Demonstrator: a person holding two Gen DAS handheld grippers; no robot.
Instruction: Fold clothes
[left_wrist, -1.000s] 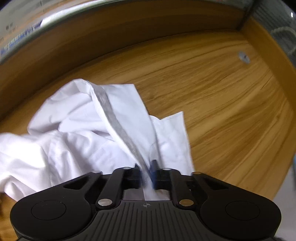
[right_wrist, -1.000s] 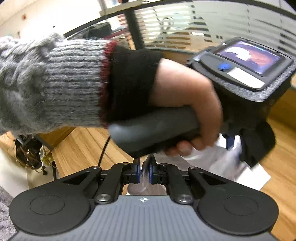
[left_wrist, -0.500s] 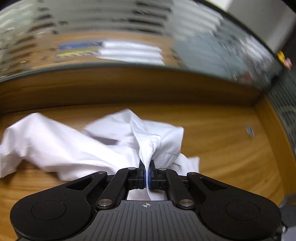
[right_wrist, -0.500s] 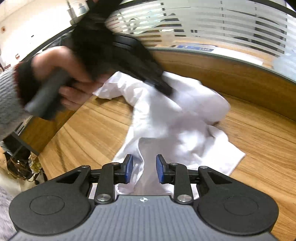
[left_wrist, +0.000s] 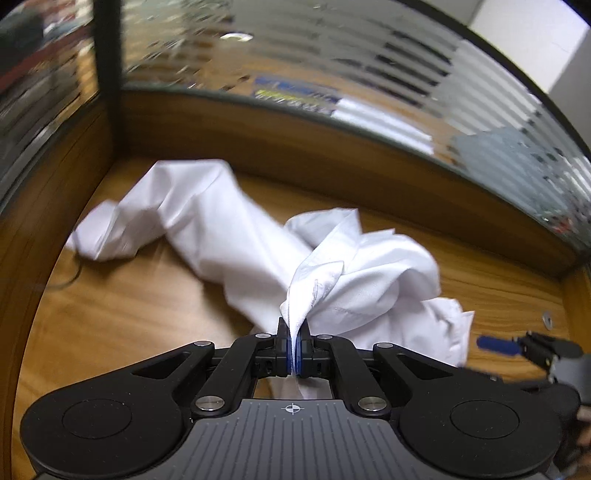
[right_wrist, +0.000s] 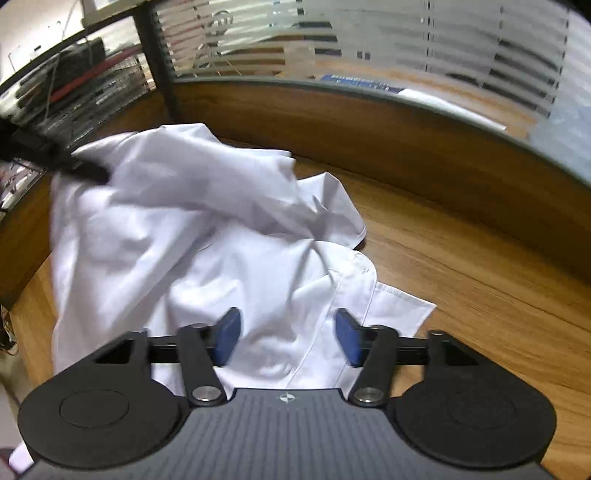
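White shirt (left_wrist: 236, 236) lies crumpled on the wooden desk (left_wrist: 122, 306), close to the low wooden wall (left_wrist: 332, 147) at the back of the desk. The cloth is plain white, thin and full of soft folds, with stitched hems. In the left wrist view its long part stretches from the far left corner of the desk, near that wall, toward the near right, where the cloth is piled in a heap. One stitched edge rises from the heap to the left gripper (left_wrist: 294, 345), whose blue pads are pressed together on this fold. At the right edge of this view, beside the heap, a blue pad of the right gripper (left_wrist: 496, 344) is seen.

The right wrist view shows the shirt (right_wrist: 207, 240) from the other side: a flat cuff or hem corner (right_wrist: 402, 306) lies on the desk (right_wrist: 461, 277) at the right. The right gripper (right_wrist: 286, 336) hangs over the cloth with its jaws opening, and the pads do not press any fabric. At the upper left a dark blurred piece of the left gripper (right_wrist: 79, 168) meets the shirt.
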